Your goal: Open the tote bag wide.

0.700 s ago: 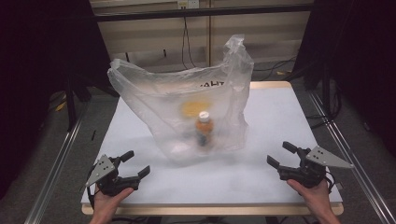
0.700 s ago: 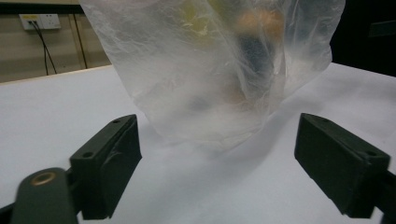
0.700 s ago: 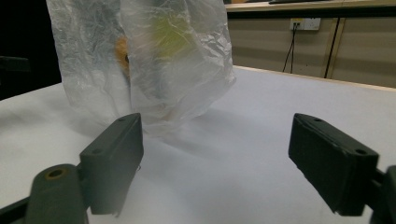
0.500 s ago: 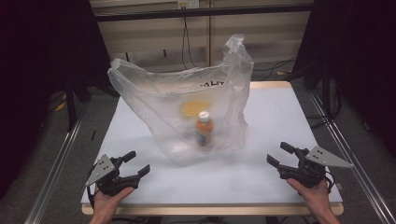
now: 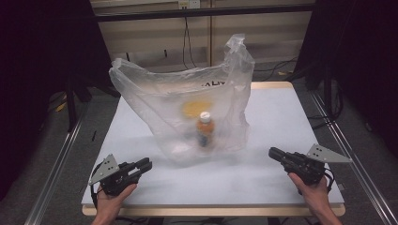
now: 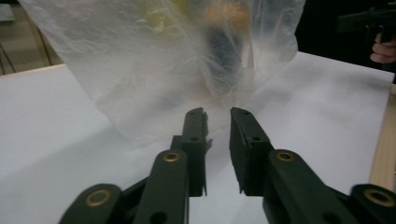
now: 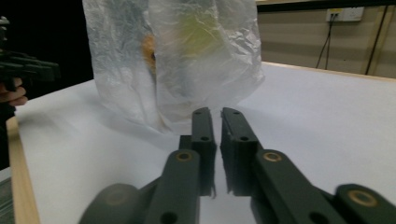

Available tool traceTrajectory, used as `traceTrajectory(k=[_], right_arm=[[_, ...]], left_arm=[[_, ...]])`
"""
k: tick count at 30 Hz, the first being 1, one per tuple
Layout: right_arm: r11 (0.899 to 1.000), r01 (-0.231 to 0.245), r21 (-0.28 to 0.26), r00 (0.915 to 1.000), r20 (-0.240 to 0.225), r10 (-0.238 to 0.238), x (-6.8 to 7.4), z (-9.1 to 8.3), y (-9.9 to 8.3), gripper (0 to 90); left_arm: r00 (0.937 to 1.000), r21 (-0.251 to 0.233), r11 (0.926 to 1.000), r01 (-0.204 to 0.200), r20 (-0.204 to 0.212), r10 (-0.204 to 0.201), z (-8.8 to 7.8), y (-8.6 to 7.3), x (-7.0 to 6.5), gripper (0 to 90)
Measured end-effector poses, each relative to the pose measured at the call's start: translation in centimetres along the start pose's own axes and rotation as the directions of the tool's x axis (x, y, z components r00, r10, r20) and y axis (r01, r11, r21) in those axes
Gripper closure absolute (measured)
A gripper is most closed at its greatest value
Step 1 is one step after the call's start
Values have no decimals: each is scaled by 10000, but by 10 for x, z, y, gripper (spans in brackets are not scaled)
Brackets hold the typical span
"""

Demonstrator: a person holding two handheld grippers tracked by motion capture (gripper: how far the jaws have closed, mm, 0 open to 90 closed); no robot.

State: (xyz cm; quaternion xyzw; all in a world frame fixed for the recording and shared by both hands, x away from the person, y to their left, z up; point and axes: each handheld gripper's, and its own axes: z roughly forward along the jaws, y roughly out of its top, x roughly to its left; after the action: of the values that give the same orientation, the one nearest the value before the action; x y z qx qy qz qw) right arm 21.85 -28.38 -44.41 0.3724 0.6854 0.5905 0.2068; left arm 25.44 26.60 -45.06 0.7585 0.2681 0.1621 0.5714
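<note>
A clear plastic bag [image 5: 155,93] stands upright in the middle of the white table [image 5: 281,112]. Inside it stands a small bottle [image 5: 205,130] with a white cap and an orange body, with a yellow patch [image 5: 195,108] behind it. My left gripper [image 5: 145,164] lies low at the front left and points at the bag [image 6: 154,70]. Its jaws [image 6: 217,112] stand a narrow gap apart with nothing between them. My right gripper [image 5: 272,152] sits at the front right, short of the bag [image 7: 187,56]. Its jaws [image 7: 215,111] are almost touching and hold nothing.
A wooden edge [image 5: 216,208] runs along the table's front. Metal rails [image 5: 56,164] flank both sides. A wall with hanging cables [image 5: 187,37] and a socket stands behind. Bare tabletop lies between the grippers and the bag.
Both grippers' jaws, spread wide before, have come together, the right more fully than the left. Both hands stay near the front corners. The bag and bottle have not moved.
</note>
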Motion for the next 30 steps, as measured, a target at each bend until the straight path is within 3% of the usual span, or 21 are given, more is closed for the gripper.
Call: traceTrajectory(k=[5,6,8,10,14,17,18,22,23,25,29,30], right_arm=[[10000,-54,68,9998,-188,56,4,2,7,900],[9999,-122,74,9994,-313,124,5,3,8,900],[9996,-165,217,9988,-447,175,6,4,13,900],[9990,-367,273,9971,-652,384,7,7,18,900],[9985,-407,372,9940,-1001,442,8,13,27,900],[9984,-310,470,9933,-1094,360,9,19,32,900],[9987,-234,449,9935,-1099,282,10,21,34,900],[9990,-290,328,9918,-1234,329,14,26,44,900],[9993,-268,277,9916,-1259,301,15,28,47,900],[9994,-189,291,9912,-1301,225,15,32,53,900],[9997,-153,201,9898,-1411,180,14,41,65,900],[9997,-168,193,9896,-1427,194,13,43,69,900]], left_arm=[[9989,261,9988,403,236,-409,-1,7,-2,849],[9963,263,9981,563,640,-579,-1,8,-1,860],[9968,284,9972,697,370,-708,-1,12,-4,865],[9972,244,9982,540,505,-552,-1,15,-4,876],[9962,271,9978,612,609,-627,2,20,-3,883],[9924,159,9978,647,1038,-660,3,27,0,888],[9944,170,9980,605,856,-617,3,29,-1,894],[9941,63,9981,609,900,-612,5,35,0,898],[9954,109,9989,452,840,-460,6,37,1,898],[9952,69,9984,568,801,-572,8,39,4,899],[9936,14,9982,592,961,-590,10,44,11,900],[9957,13,9982,606,695,-606,11,46,12,900]])
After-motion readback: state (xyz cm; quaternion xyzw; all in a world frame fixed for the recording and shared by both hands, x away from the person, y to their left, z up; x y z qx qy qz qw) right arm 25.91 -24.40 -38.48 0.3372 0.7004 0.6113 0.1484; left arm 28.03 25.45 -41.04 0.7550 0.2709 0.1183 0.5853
